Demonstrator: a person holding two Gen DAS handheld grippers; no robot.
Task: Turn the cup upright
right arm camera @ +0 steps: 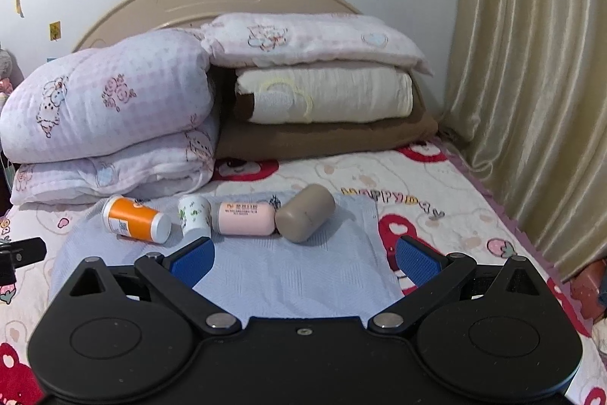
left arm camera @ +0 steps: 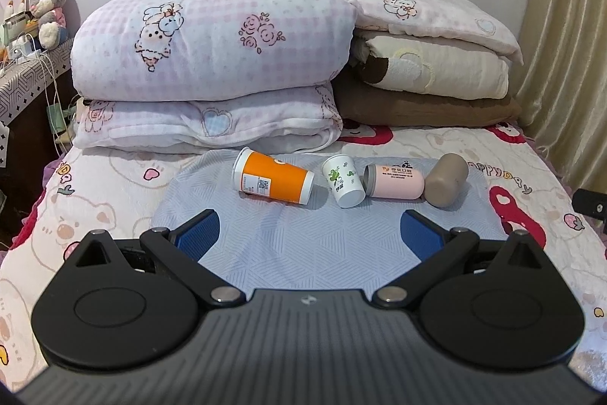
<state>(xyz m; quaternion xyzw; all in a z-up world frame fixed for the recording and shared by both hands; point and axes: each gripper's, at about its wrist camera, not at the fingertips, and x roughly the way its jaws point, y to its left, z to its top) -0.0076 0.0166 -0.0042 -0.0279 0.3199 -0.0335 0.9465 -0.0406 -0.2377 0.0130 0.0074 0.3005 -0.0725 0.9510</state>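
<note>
Several cups lie on their sides in a row on a light blue cloth (left arm camera: 303, 245) on the bed: an orange cup (left arm camera: 275, 181), a small white cup with green print (left arm camera: 342, 181), a pink cup (left arm camera: 394, 182) and a tan cup (left arm camera: 445, 185). The right wrist view shows the same row: the orange cup (right arm camera: 136, 219), white cup (right arm camera: 194, 216), pink cup (right arm camera: 246, 219) and tan cup (right arm camera: 304, 212). My left gripper (left arm camera: 309, 232) is open and empty, short of the cups. My right gripper (right arm camera: 303, 259) is open and empty, just short of the tan cup.
Folded quilts (left arm camera: 212, 63) and stacked pillows (left arm camera: 428, 63) stand behind the cups against the headboard. A curtain (right arm camera: 531, 82) hangs at the right. A side table (left arm camera: 30, 63) with a plush rabbit and cables is at the left. The cartoon bedsheet (left arm camera: 95, 215) surrounds the cloth.
</note>
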